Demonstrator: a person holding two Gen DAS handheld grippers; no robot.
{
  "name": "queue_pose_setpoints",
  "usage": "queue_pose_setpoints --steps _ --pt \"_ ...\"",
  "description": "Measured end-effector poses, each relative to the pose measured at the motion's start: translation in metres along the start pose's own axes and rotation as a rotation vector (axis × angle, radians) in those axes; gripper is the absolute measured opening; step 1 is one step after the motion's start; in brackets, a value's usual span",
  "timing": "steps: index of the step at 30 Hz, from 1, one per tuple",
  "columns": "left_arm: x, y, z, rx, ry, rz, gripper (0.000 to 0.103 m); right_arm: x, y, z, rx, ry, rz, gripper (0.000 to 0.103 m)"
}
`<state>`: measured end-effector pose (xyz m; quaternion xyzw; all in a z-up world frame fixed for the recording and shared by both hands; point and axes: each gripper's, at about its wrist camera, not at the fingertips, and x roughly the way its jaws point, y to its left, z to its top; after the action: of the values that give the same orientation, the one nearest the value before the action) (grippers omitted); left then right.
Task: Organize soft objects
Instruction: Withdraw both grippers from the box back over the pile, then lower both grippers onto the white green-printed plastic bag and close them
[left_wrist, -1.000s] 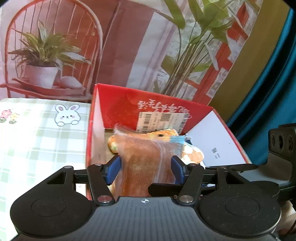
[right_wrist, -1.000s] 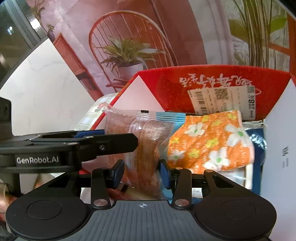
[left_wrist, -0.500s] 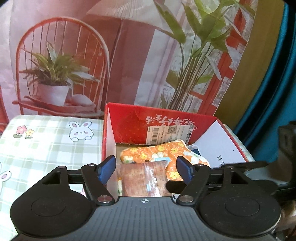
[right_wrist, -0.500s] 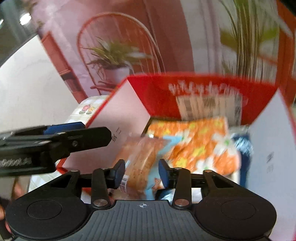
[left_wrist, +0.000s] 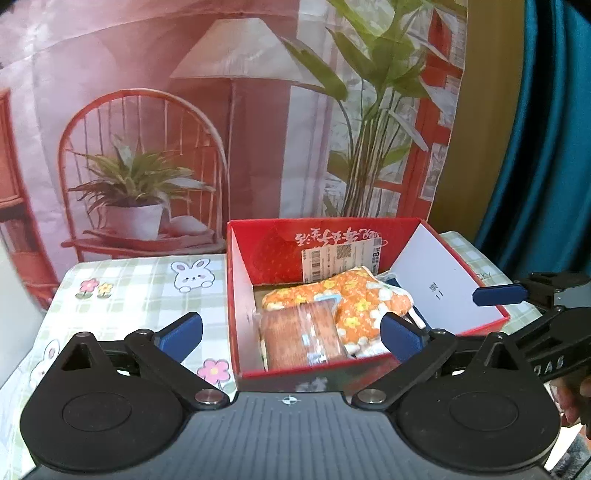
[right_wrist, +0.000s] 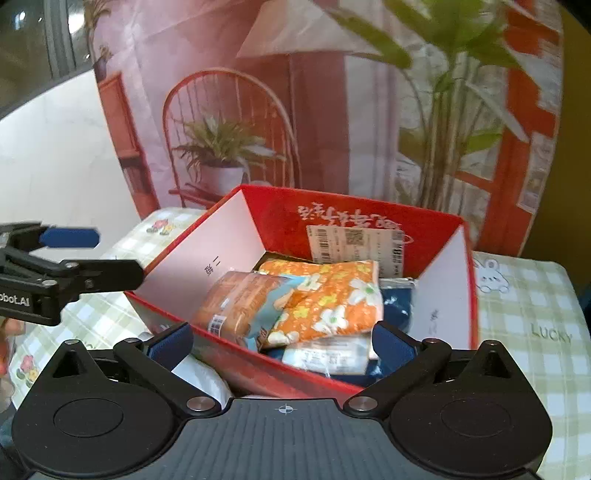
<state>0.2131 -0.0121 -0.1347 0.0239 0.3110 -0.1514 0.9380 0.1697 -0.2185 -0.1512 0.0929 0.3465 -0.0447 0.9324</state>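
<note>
1. Two grippers, both opening wide, nothing between the jaws of either.
2. Left gripper hangs above the near rim of the red cardboard box; its blue pads are spread apart and touch nothing.
3. Right gripper sits over the box's near corner, its pads likewise apart and empty.
4. Bread packet, clear wrap with a barcode label, lies loose inside the box at its front left, leaning on the orange floral pouch.
5. Right wrist view: the same bread packet rests against the white inner wall, with the floral pouch overlapping it.
6. Beneath the pouch are a dark blue soft item and a white-labelled packet; what they are I cannot tell.
7. Shipping label is stuck on the box's far inner wall.
8. Box stands on a green checked tablecloth with rabbit and flower prints.
9. White wrapped item lies on the cloth just outside the box's near wall, partly hidden by the right gripper.
10. Printed backdrop with chair, lamp and plants hangs behind the table.
</note>
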Motion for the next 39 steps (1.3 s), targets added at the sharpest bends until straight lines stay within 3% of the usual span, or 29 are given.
queue_pose_setpoints --steps 5,14,25,39 --pt "-0.026 -0.01 -0.012 0.01 -0.011 -0.005 0.103 -0.026 -0.003 -0.017 0.031 -0.047 0.013 0.103" --pt "-0.058 -0.024 -0.046 0.007 -0.002 -0.035 0.103 -0.063 0.014 -0.063 -0.027 -0.097 0.034 0.103" --pt "-0.087 -0.027 -0.094 -0.007 0.009 -0.061 0.103 -0.087 0.025 -0.12 0.013 -0.117 0.072 0.102" --pt "-0.086 -0.016 -0.158 -0.134 0.124 -0.08 0.103 -0.088 0.03 -0.171 0.031 0.059 0.076 0.102"
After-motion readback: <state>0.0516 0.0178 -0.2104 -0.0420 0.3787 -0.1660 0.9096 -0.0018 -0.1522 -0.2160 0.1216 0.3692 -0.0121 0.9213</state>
